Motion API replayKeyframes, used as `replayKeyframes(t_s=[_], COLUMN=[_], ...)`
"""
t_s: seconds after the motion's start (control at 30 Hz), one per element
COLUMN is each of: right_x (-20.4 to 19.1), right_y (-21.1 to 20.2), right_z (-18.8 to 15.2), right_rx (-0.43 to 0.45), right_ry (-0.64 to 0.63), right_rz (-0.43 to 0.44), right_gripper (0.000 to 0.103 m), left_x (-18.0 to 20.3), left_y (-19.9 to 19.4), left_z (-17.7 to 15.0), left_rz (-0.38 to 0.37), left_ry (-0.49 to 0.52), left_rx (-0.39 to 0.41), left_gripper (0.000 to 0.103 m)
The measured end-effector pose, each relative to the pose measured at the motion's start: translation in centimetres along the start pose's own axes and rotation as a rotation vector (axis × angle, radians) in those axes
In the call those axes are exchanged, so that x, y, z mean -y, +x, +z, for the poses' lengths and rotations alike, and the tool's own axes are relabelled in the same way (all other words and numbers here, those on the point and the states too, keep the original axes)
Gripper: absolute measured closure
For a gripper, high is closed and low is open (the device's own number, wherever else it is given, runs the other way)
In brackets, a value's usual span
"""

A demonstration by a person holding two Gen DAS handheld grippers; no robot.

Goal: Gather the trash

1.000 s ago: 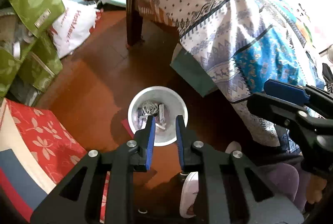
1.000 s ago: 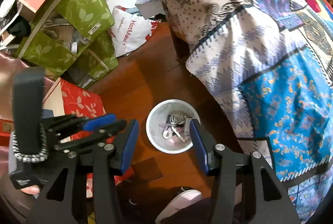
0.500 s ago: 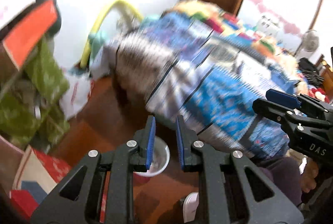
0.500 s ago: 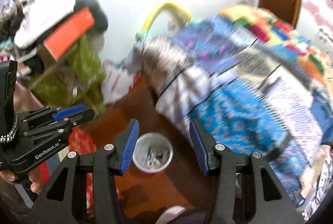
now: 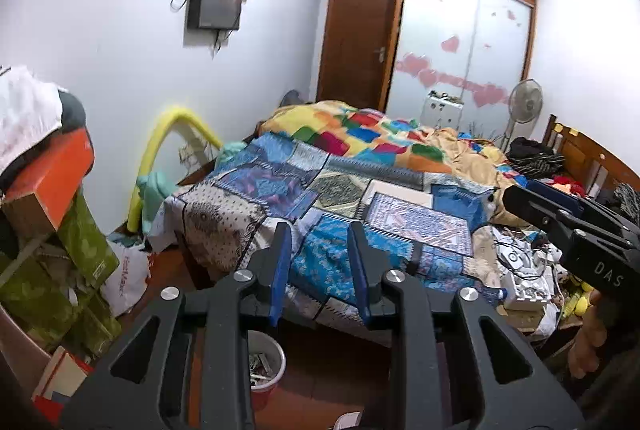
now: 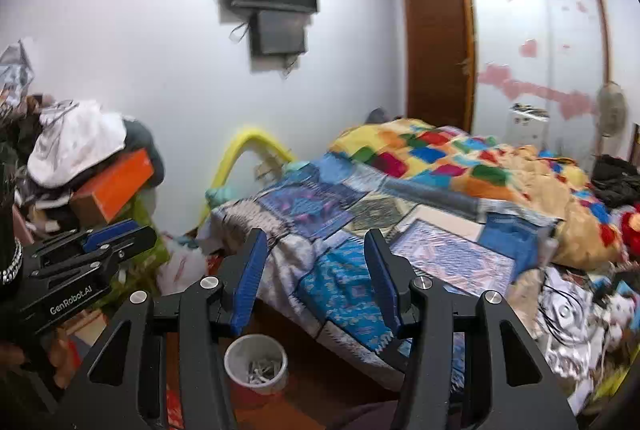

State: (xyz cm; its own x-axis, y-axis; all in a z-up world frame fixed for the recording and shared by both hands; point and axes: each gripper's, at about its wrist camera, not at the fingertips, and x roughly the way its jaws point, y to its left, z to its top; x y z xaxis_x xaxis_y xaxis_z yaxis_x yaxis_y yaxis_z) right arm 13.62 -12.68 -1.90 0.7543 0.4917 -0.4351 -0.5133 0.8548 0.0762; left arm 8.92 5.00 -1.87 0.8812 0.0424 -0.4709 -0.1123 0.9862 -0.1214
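"GenRobot.AI" on the left tongs (image 6: pixel 120 236), "DAS" on the right tongs (image 5: pixel 520 198)

Matt black plastic is being shown on the left gripper (image 5: pixel 318 272) and the right gripper (image 6: pixel 316 278), with ribbed blue pads (image 6: pixel 249 280) and bright metal screws. Patterned woven cloth is being seen on the bedspread (image 5: pixel 352 198). Glossy brown wood is being displayed by the door (image 5: pixel 354 42) and floor (image 5: pixel 320 362). A smooth white plastic rim is being presented by the trash bin (image 6: pixel 256 364).
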Motion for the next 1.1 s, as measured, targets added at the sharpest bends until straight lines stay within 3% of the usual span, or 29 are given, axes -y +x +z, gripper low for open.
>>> replayKeyframes(t_s=[0.1,0.17,0.23,0.3,0.47,0.63,1.1], right_x=[-0.1,-0.1,-0.1,0.0,-0.1,-0.7,-1.2], right_y=[-2.1,-3.4,-4.3,-5.2,-7.3,-9.0,-9.8], right_z=[-0.7,-1.2,-1.7,-2.1,-3.1,-4.2,-5.0], right_rx=[0.029,0.038,0.054,0.069,0.097,0.146,0.141], right_ry=[0.02,0.034,0.053,0.073,0.112,0.11,0.081], right_rz=[-0.041,-0.066,-0.088,-0.101,-0.153,-0.224,-0.236], right_gripper=[0.055,0.047,0.033,0.026,0.004,0.0,0.0], left_x=[0.8,1.4,1.8,1.9,1.7,1.7,3.0], left_y=[-2.1,-3.6,-4.9,-5.9,-7.5,-8.0,-8.8], left_z=[-0.8,-1.3,-1.9,-2.5,-3.5,-4.1,-5.0], left_rz=[-0.03,-0.026,-0.021,-0.02,-0.02,-0.01,-0.024], left_ry=[0.014,0.04,0.054,0.051,0.042,0.056,0.109], left_rx=[0.023,0.042,0.057,0.074,0.096,0.114,0.133], left_gripper=[0.071,0.067,0.04,0.025,0.01,0.006,0.006])
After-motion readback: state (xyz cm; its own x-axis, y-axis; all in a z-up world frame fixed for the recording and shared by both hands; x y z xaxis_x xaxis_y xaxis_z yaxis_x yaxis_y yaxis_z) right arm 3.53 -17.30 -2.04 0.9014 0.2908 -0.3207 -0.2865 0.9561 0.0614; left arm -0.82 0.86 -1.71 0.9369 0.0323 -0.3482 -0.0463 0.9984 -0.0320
